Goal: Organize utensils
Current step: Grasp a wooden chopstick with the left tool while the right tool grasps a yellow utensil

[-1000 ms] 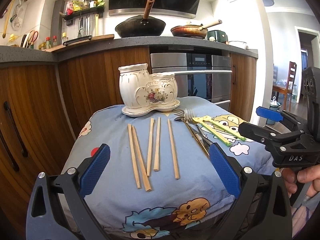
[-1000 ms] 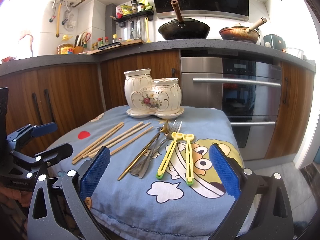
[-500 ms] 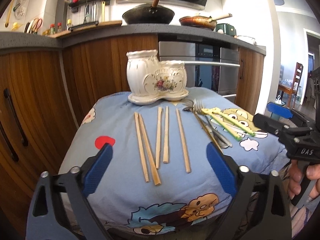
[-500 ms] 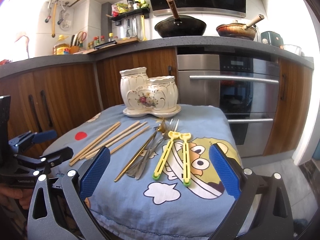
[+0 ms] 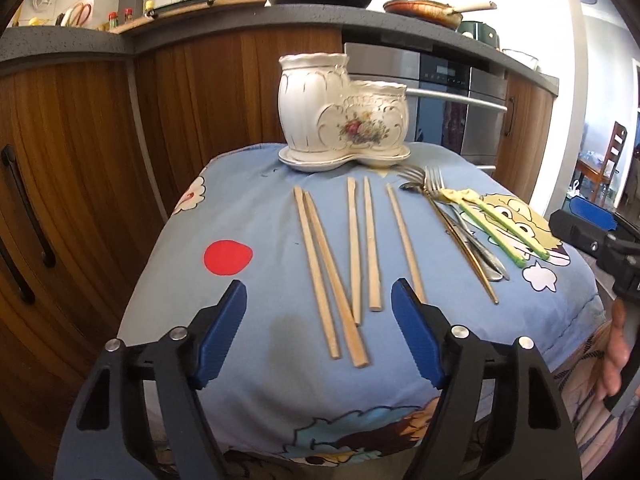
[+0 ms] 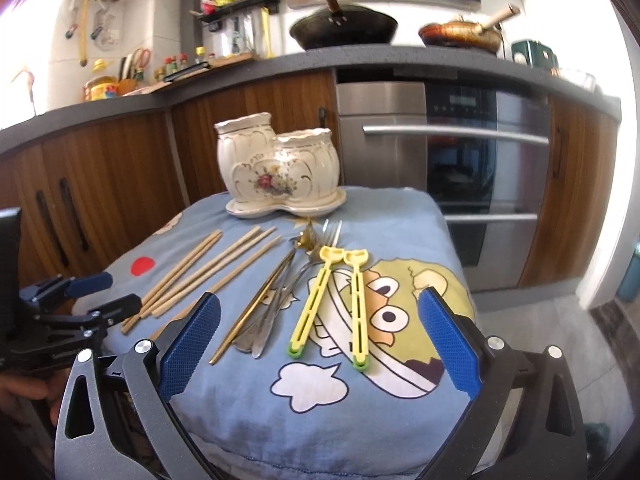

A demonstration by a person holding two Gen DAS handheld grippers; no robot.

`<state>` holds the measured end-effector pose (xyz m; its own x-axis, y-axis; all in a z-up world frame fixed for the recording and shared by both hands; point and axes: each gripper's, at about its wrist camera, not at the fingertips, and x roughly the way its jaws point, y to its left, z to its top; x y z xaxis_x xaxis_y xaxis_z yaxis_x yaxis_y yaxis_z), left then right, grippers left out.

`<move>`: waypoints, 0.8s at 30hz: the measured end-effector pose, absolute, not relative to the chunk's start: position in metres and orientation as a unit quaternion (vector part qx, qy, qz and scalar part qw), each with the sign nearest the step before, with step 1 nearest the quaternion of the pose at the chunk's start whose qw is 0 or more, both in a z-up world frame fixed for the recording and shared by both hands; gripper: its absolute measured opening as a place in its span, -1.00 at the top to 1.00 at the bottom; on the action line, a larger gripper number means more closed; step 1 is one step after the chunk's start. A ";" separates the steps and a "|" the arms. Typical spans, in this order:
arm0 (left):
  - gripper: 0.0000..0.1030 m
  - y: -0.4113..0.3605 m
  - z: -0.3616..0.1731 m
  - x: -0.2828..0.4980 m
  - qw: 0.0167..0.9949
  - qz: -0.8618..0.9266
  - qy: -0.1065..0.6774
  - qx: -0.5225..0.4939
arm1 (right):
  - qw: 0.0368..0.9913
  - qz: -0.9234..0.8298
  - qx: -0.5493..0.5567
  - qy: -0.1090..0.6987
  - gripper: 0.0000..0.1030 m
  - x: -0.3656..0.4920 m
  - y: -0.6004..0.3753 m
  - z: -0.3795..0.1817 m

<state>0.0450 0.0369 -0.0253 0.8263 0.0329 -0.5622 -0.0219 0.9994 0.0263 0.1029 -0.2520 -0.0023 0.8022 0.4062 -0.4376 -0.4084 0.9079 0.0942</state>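
Note:
Several wooden chopsticks [image 5: 352, 256] lie side by side on a blue cartoon cloth [image 5: 248, 216]. My left gripper [image 5: 320, 336] is open and empty, its jaws straddling their near ends just above the cloth. Metal forks and a gold-handled utensil [image 5: 460, 232] lie to the right, beside two yellow plastic utensils [image 6: 332, 296]. A white ceramic two-cup holder [image 5: 344, 116] stands on its saucer at the far edge. My right gripper [image 6: 316, 340] is open and empty, near the yellow utensils' ends. The chopsticks [image 6: 208, 268] and the holder [image 6: 280, 172] also show in the right wrist view.
Wooden kitchen cabinets [image 5: 80, 148] and a steel oven [image 6: 452, 160] stand behind the cloth-covered stand. Woks [image 6: 344, 28] sit on the counter. The cloth drops off at the near edge and both sides.
My left gripper has moved forward and down toward the chopsticks, and its jaws have narrowed. My right gripper has edged closer to the yellow utensils.

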 end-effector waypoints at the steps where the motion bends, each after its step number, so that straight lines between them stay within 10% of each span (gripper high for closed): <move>1: -0.31 0.039 -0.025 0.047 0.954 0.012 0.299 0.008 | 0.946 0.216 0.005 0.241 -0.86 0.107 -0.254 -0.002; 10: 0.39 0.062 -0.015 0.092 0.937 -0.002 0.350 0.002 | 0.926 0.203 -0.028 0.317 -0.10 0.150 -0.255 -0.007; 24: 0.71 0.066 -0.023 0.143 0.907 -0.037 0.419 -0.005 | 0.880 0.221 -0.105 0.407 0.44 0.206 -0.234 -0.021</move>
<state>0.1427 0.0663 -0.0232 0.6456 -0.0709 -0.7604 0.0631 0.9972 -0.0395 0.2056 -0.2341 -0.0210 0.5713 0.3032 -0.7627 -0.4744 0.8803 -0.0053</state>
